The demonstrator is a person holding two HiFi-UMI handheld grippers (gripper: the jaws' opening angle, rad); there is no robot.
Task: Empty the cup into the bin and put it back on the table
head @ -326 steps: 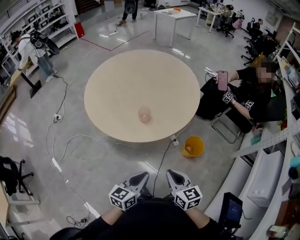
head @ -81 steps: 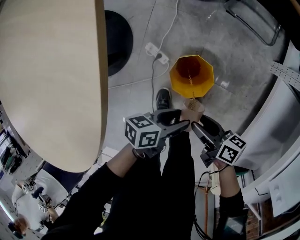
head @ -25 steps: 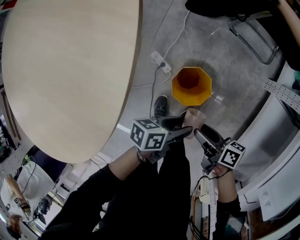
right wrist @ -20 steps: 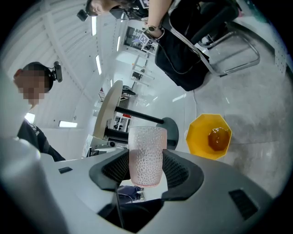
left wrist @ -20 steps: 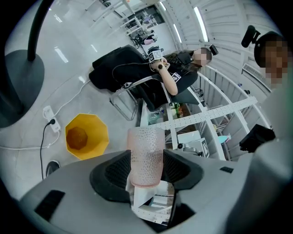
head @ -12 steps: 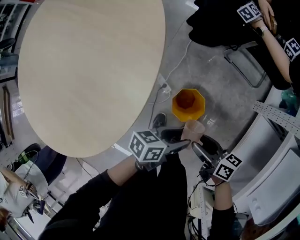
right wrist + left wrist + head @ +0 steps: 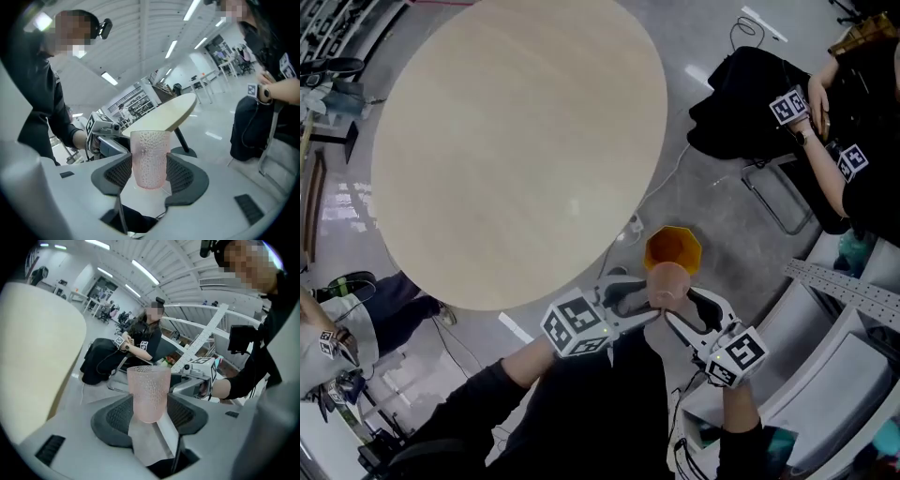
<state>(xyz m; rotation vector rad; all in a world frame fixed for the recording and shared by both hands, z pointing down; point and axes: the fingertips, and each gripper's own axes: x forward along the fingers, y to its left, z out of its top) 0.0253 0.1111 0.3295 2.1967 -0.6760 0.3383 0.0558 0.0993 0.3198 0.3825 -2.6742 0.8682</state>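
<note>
The left gripper (image 7: 649, 304) and the right gripper (image 7: 679, 311) are both meeting on one thing: a pink, translucent plastic cup (image 7: 667, 281) with a pebbled wall. In the left gripper view the cup is standing upright between the two dark ribbed pads (image 7: 116, 414), which are pressing on its lower sides. The right gripper view is showing the same from the other side, its own pads (image 7: 180, 174) clamping the cup's lower half, mouth up. So each gripper is grasping the cup, with the jaws facing one another across it.

The cup is hanging in the air over the grey floor (image 7: 722, 202), off the table. In the head view it is sitting just near of an orange, eight-sided plastic bin (image 7: 673, 247) that is standing on the floor. It is overlapping the bin's near rim in the picture. The big round beige table (image 7: 516, 150) is filling the far left, its right edge close to the bin.

A white power strip (image 7: 632, 226) with a cable is lying on the floor between the table and the bin. At the far right a seated person in black (image 7: 853, 141) is wearing square marker tags on one arm, beside a metal-framed chair (image 7: 778, 197). Another person (image 7: 337, 323) is standing at the left edge.
</note>
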